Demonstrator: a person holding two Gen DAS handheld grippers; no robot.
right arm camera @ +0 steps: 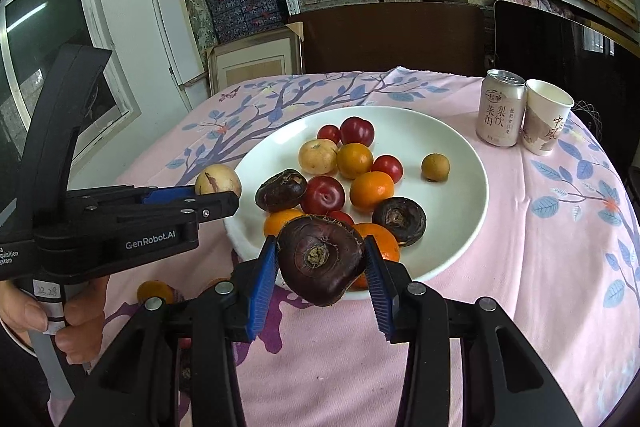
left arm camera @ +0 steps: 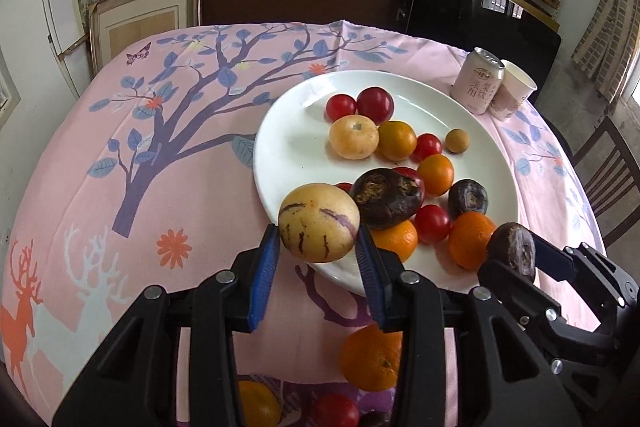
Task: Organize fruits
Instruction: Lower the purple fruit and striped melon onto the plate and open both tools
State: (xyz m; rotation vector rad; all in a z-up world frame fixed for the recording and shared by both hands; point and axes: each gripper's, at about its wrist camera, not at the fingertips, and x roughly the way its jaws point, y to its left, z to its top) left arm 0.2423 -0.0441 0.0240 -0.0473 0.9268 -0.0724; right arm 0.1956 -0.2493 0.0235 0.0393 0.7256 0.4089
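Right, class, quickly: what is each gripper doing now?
Left gripper: shut on the striped yellow pepino melon.
Right gripper: shut on a dark water chestnut.

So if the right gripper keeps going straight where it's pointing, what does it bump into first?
Probably the fruit heaped at the near rim of the round white plate. The right gripper holds a dark purple-brown bulb, which would likely reach the orange tangerine just behind it first, though depth is unclear.
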